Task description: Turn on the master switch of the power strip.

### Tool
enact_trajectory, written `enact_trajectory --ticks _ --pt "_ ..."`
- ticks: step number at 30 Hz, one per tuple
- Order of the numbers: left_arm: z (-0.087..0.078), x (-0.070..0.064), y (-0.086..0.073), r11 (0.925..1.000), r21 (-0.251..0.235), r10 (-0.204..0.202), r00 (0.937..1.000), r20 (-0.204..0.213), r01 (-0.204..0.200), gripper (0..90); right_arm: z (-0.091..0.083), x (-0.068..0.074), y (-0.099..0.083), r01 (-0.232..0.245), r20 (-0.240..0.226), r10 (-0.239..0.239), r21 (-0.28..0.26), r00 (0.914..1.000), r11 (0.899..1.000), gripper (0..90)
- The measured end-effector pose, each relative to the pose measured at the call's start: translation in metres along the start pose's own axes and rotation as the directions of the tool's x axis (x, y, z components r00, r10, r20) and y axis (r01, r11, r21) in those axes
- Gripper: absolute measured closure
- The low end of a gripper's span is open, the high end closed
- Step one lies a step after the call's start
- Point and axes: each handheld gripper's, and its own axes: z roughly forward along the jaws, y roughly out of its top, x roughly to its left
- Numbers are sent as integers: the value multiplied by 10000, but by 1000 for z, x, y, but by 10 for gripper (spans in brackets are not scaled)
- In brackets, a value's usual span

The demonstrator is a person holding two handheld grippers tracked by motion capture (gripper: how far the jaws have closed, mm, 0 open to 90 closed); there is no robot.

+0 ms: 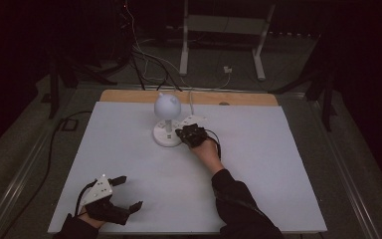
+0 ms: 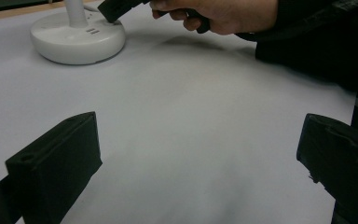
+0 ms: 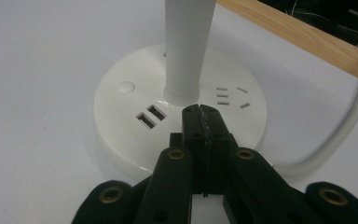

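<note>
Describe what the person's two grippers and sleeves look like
Both are black handheld grippers with two blocky black jaws. The left gripper carries a grey three-cornered plate on top. In its own view, the right gripper has black linkage arms with brass-coloured rivets, and a dark cable loops by the hand. The person wears dark long sleeves.

The round white plastic lamp base looks smooth with a soft sheen, and its straight white stem has the same plain plastic finish. The white rubbery-looking cable is smooth too. The white sheet covering the worktop is matt and even, like paper or thin board; the bare strip of light wood at its far edge shows a dull grain. The right gripper has matt black fingers and brassy metal rivets; the left gripper has matt, slightly rough black pads.
</note>
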Motion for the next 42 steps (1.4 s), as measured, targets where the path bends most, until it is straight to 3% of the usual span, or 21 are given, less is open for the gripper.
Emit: enact_trajectory --ticks 13,34,42 --pt "1 0 0 10000 15 -21 10000 9 21 2 2 0 2 307 -99 -305 215 9995 9993 900" --pt "1 0 0 10000 13 -14 10000 23 14 2 3 -2 -4 46 -208 -46 -2 9998 10000 900" --pt "0 1 0 10000 1 -29 10000 0 29 2 3 0 -3 333 -103 -333 -8 9994 9994 900"
